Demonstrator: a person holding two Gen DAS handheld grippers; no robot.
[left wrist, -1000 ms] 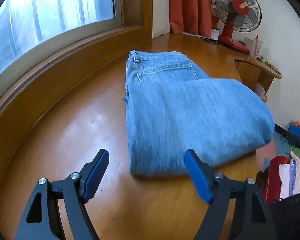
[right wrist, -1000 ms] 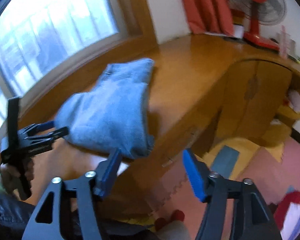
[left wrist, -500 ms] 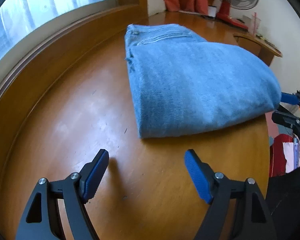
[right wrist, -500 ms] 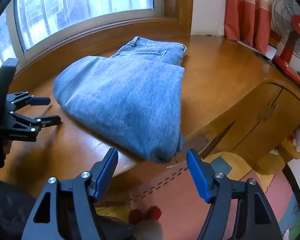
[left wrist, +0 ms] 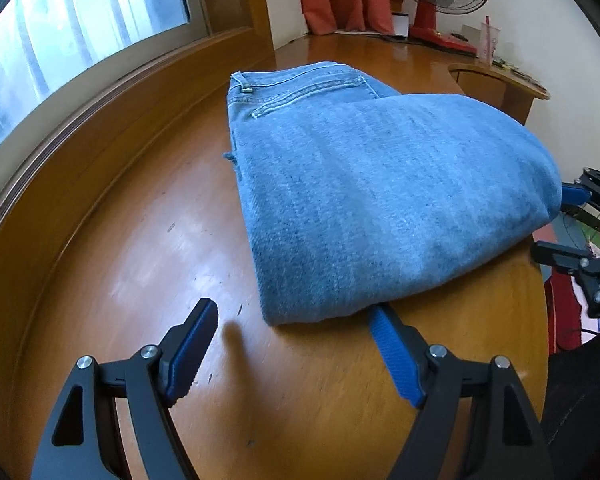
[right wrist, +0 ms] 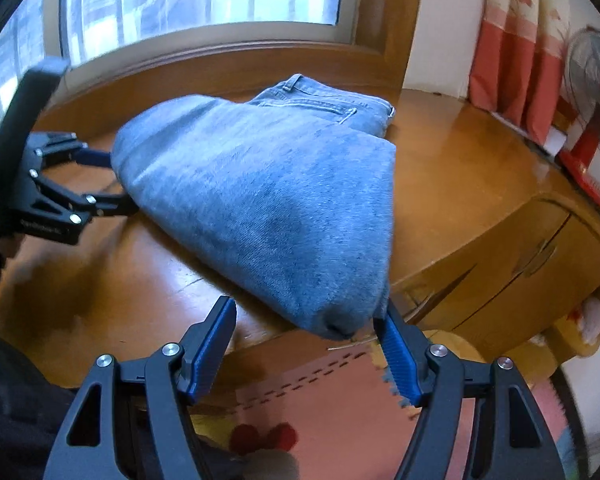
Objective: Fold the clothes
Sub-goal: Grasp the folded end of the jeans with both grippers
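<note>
Both sets of blue-padded fingers are spread wide and holding nothing. The left gripper sits at the near-left corner of the folded light-blue denim jeans, one pad just about touching the hem. The right gripper straddles the jeans' overhanging corner. The jeans lie on the glossy wooden window-seat top. I'd scoop both corners low and close together, so the fold stays square.
</note>
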